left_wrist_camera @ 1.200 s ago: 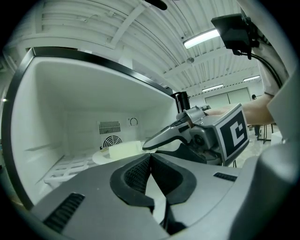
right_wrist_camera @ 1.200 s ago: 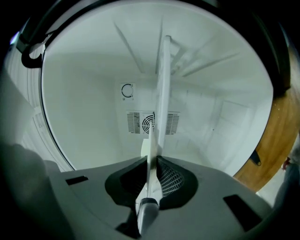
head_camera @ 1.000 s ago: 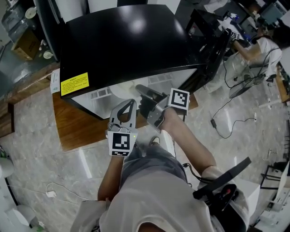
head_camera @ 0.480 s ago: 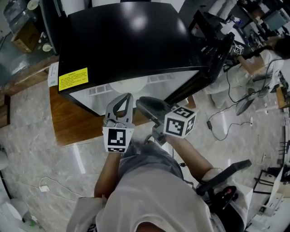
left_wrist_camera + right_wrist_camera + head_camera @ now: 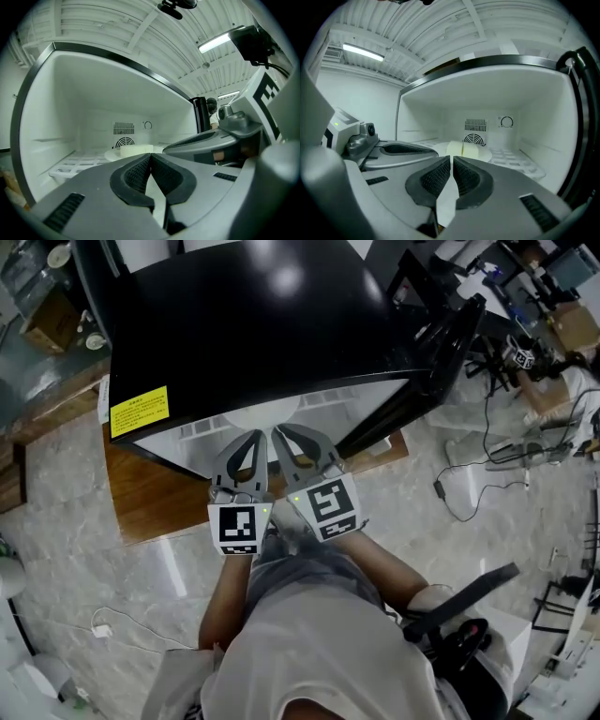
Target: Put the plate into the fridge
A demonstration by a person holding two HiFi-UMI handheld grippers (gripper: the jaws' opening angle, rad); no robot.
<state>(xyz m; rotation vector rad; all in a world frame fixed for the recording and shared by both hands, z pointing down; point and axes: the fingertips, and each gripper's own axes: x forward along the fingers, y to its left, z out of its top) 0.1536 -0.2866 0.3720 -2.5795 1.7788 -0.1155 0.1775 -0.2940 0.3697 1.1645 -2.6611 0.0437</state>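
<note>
Plate (image 5: 486, 154), perhaps cheese (image 5: 461, 149), in fridge (image 5: 253, 324), left tool (image 5: 150, 159) clamped, right tool (image 5: 452, 161) just closed empty

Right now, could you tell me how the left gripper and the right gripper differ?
On the left gripper the jaw tips touch; the right gripper has jaws that have just been closing, leaving a hairline empty slit. The left gripper's marker cube faces the head camera squarely; the right gripper's marker cube is turned askew. Both point into the open fridge at the plate.
</note>
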